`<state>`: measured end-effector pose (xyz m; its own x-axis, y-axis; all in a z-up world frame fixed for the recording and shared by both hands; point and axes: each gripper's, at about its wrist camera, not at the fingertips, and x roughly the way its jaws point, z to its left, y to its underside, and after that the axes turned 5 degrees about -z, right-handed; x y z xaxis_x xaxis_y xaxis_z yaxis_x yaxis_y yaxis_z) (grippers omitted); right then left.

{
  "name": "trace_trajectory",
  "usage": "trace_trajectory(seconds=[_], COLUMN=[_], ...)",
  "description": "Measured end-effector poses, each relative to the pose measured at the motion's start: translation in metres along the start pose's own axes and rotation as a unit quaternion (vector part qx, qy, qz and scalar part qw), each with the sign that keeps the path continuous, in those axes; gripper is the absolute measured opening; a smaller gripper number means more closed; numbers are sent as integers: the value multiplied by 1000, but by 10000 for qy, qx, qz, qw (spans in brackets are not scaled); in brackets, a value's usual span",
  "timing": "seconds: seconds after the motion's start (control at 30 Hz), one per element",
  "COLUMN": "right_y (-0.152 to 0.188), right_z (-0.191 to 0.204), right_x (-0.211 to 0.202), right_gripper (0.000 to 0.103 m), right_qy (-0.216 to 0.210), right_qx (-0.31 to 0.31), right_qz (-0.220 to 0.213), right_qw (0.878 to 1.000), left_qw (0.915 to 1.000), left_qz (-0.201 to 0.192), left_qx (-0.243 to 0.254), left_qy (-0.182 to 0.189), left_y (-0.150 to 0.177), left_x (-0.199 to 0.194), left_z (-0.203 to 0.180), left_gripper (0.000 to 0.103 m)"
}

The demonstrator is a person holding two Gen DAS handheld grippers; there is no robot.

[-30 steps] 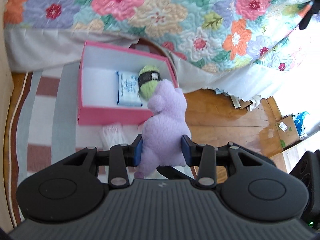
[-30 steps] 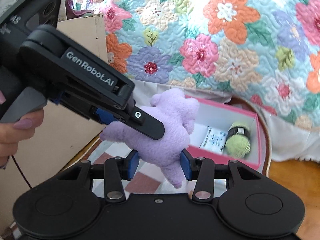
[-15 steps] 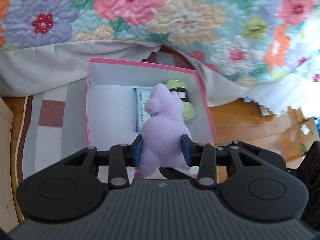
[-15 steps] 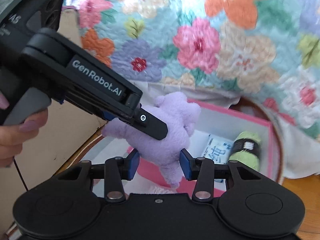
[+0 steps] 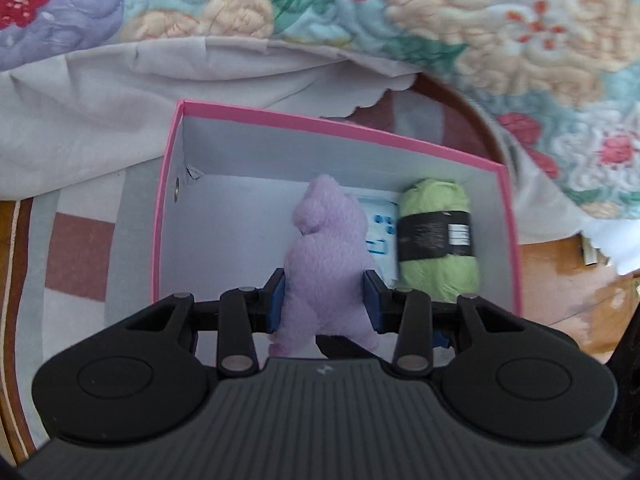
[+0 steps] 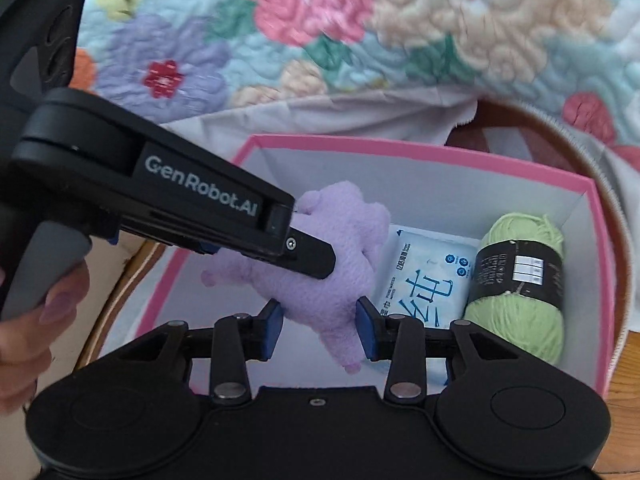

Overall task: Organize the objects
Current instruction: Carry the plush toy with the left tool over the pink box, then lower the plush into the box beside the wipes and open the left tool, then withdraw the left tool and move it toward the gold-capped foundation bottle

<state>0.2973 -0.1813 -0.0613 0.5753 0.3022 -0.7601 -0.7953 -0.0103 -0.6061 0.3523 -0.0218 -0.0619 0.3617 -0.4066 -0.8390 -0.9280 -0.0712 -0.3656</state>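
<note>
A purple plush toy (image 5: 326, 264) is held between both grippers over the inside of a pink box (image 5: 340, 126) with a white interior. My left gripper (image 5: 324, 306) is shut on the plush's body. My right gripper (image 6: 319, 318) is shut on the plush (image 6: 320, 280) lower down. The left gripper's body crosses the right wrist view (image 6: 180, 216). Inside the box lie a green yarn ball (image 5: 438, 240) with a black band and a white wipes packet (image 6: 424, 286), both to the right of the plush.
The box sits on a striped rug (image 5: 76, 248) against a bed with a floral quilt (image 5: 500, 32) and grey sheet (image 5: 120, 92). Wooden floor (image 5: 560, 272) shows at right. A hand (image 6: 36, 320) holds the left gripper's handle.
Both grippers have carried the plush forward and down, from in front of the box to inside its walls. The box now fills much more of both views.
</note>
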Motion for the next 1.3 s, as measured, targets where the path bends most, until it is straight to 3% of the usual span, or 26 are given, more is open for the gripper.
trace_trajectory(seconds=[0.23,0.4,0.63,0.73,1.03,1.3], right_y=[-2,-6,-1,1,2,2], right_z=[-1,5,10,5,1,25], right_x=[36,52,50,40,-9,-100], right_gripper=[38,33,33,34,34,37], right_qy=[201,480,709,634,361,131], right_qx=[8,-34,-134,9,252,-186], right_qz=[326,466,354,285,84,-167], right_qw=[9993,9978,9968,9976,9990,9996], left_qw=[9996,9992,9991,9980,9989,9943], left_qz=[172,-39,-253,-393,-289,-291], left_qx=[22,67,69,263,328,995], left_qy=[-218,-401,-326,-418,-193,-263], left_y=[-6,-6,-5,-2,7,34], left_x=[28,31,15,1,-49,-116], left_z=[10,9,7,1,6,-26], left_gripper=[39,38,41,48,48,52])
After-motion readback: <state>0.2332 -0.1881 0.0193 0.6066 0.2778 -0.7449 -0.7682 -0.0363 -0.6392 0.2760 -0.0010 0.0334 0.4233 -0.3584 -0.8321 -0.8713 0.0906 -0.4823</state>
